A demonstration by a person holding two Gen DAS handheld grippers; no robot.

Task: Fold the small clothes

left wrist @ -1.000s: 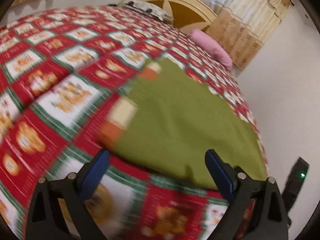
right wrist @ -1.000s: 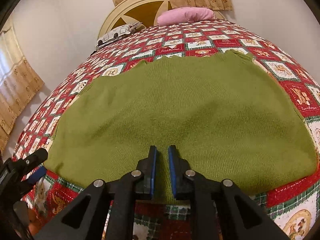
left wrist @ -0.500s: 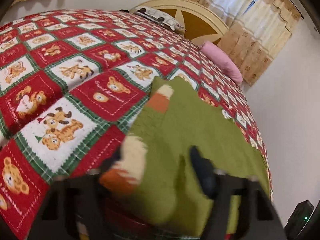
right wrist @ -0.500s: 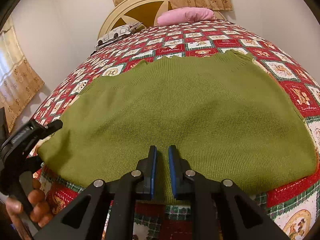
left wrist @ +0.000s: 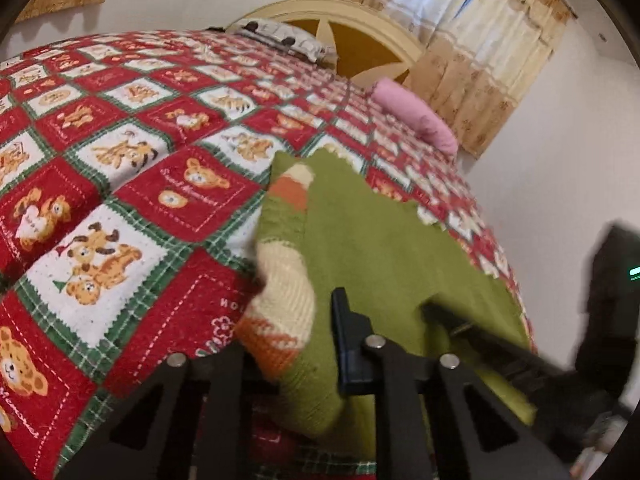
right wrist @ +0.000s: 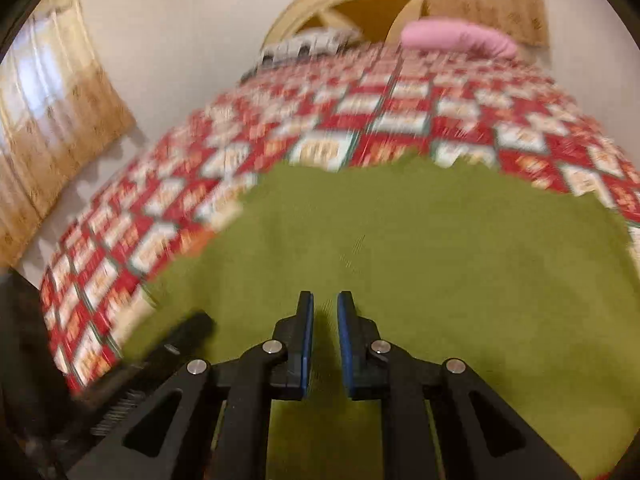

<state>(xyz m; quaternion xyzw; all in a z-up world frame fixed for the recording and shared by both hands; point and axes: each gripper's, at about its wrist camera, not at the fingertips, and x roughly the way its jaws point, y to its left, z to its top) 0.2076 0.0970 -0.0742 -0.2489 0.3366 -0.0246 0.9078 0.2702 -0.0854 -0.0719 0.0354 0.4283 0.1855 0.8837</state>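
A green knit sweater (right wrist: 420, 240) with cream and orange patches (left wrist: 286, 292) lies on the bed's red patchwork quilt (left wrist: 120, 184). My left gripper (left wrist: 304, 344) is shut on the sweater's near left edge, which bunches up between the fingers; the left finger is hidden by the cloth. My right gripper (right wrist: 325, 340) is shut on the sweater's near hem and holds it. The left gripper shows at the lower left of the right wrist view (right wrist: 168, 344). The right wrist view is motion-blurred.
A pink pillow (left wrist: 416, 116) and a patterned pillow (left wrist: 280, 38) lie by the cream headboard (left wrist: 352, 32). Walls and curtains (left wrist: 488, 52) stand beyond the bed. The right gripper's body shows as a dark shape (left wrist: 600, 300) at the right.
My left gripper moved in from open above the quilt and closed on the sweater's left edge. My right gripper, still shut on the hem, has moved and the sweater shifted with it.
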